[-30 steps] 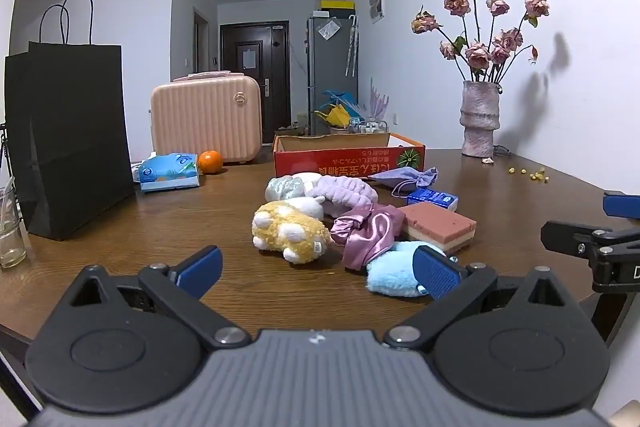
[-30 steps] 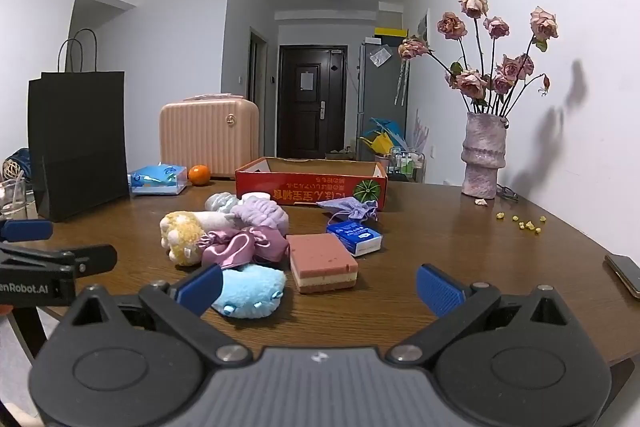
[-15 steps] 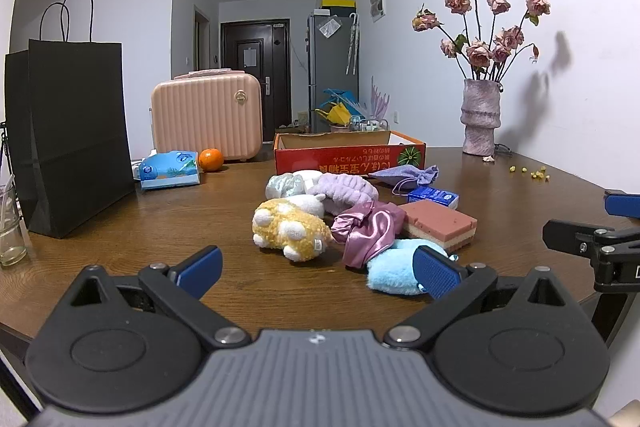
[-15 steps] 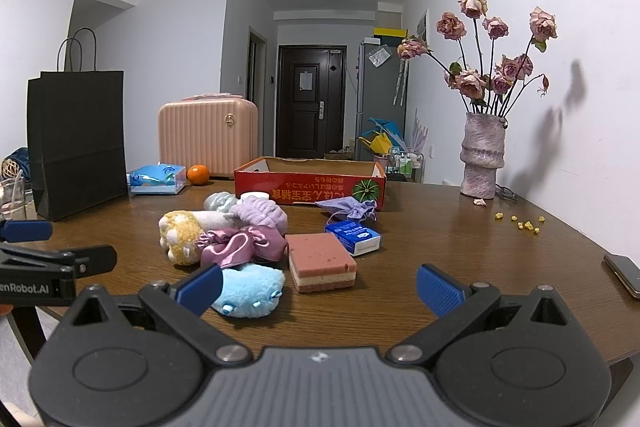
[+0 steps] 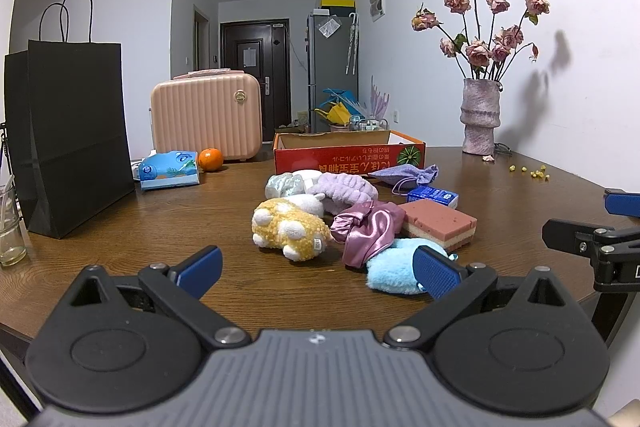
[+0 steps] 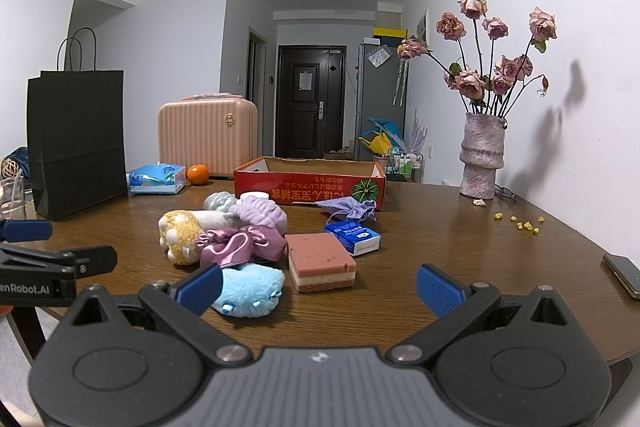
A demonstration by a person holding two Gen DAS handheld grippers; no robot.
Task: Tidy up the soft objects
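Note:
A pile of soft things lies mid-table: a yellow plush (image 5: 290,229) (image 6: 180,233), a pink satin scrunchie (image 5: 366,229) (image 6: 240,243), a light blue plush (image 5: 394,269) (image 6: 250,289), a lilac headband (image 5: 346,189) (image 6: 260,213), a pink sponge block (image 5: 438,223) (image 6: 320,261) and a lilac pouch (image 5: 404,175) (image 6: 348,207). A red cardboard box (image 5: 348,155) (image 6: 310,187) stands open behind them. My left gripper (image 5: 316,269) is open and empty, just short of the pile. My right gripper (image 6: 320,285) is open and empty before the sponge.
A black paper bag (image 5: 68,135), a pink suitcase (image 5: 206,117), a tissue pack (image 5: 170,171) and an orange (image 5: 211,159) stand at the left. A vase of dried roses (image 5: 480,117) is at the far right. A phone (image 6: 624,269) lies near the right edge. A small blue box (image 6: 352,237) sits beside the sponge.
Both views have shifted only slightly; the pile and both open grippers stay as they were.

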